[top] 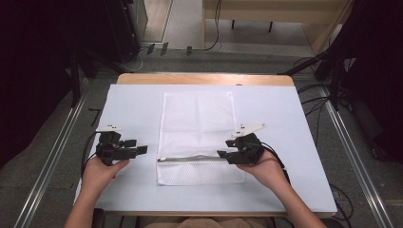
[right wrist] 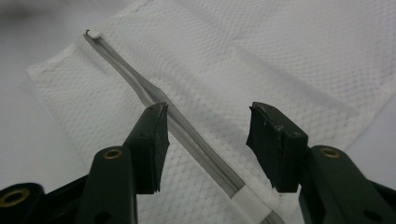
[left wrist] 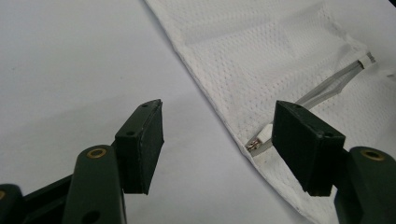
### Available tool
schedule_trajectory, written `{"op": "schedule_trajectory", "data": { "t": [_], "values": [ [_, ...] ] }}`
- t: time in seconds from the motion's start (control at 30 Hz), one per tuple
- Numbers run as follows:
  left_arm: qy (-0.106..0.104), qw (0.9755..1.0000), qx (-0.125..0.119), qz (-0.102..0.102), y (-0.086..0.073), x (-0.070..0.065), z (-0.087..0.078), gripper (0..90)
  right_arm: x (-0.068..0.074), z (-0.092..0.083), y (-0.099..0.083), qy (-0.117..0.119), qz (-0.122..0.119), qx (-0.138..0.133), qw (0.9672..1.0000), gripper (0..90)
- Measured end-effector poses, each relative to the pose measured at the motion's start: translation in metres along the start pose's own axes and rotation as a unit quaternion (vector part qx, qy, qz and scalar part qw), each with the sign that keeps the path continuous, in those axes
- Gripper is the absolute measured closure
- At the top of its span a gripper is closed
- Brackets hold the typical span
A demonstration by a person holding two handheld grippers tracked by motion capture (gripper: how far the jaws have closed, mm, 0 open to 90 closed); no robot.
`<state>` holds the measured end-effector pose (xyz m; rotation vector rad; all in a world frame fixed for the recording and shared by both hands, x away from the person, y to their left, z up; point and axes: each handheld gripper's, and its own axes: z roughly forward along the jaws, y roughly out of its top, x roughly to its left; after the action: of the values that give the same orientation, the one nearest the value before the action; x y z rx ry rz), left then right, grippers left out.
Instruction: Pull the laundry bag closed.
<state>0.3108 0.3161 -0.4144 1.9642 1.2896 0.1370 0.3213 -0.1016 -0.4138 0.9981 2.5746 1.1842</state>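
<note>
A white mesh bag (top: 197,128) lies flat in the middle of the table, with a grey zipper (top: 195,159) running across its near end. My left gripper (top: 141,149) rests on the table left of the bag and points toward it, jaws open with nothing between them. In the left gripper view the zipper's metal end (left wrist: 254,144) sits at the bag's edge (left wrist: 252,60), near the right jaw of the left gripper (left wrist: 219,119). My right gripper (top: 222,154) hovers at the zipper's right end. Its jaws (right wrist: 208,119) stand open over the mesh (right wrist: 280,60); the zipper (right wrist: 140,86) passes by the left one.
A white sheet (top: 133,104) covers the table, whose wooden far edge (top: 204,78) shows. Bare sheet lies on both sides of the bag. Dark equipment, stands and cables (top: 313,102) surround the table, with metal floor rails (top: 351,147) at both sides.
</note>
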Motion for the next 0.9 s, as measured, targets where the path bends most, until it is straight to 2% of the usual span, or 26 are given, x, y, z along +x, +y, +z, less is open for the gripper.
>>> {"op": "schedule_trajectory", "data": {
  "t": [0.53, 0.9],
  "values": [
    [0.008, 1.0, -0.003, -0.005, -0.007, 0.0, -0.006, 34.7, 0.015, 0.017, 0.015, 0.024, -0.012, 0.007, 0.9996, 54.3],
    [0.013, 0.9999, 0.001, 0.001, -0.01, -0.003, -0.006, 35.0, 0.027, 0.038, 0.027, 0.037, -0.021, 0.014, 0.999, 56.1]
  ]
}}
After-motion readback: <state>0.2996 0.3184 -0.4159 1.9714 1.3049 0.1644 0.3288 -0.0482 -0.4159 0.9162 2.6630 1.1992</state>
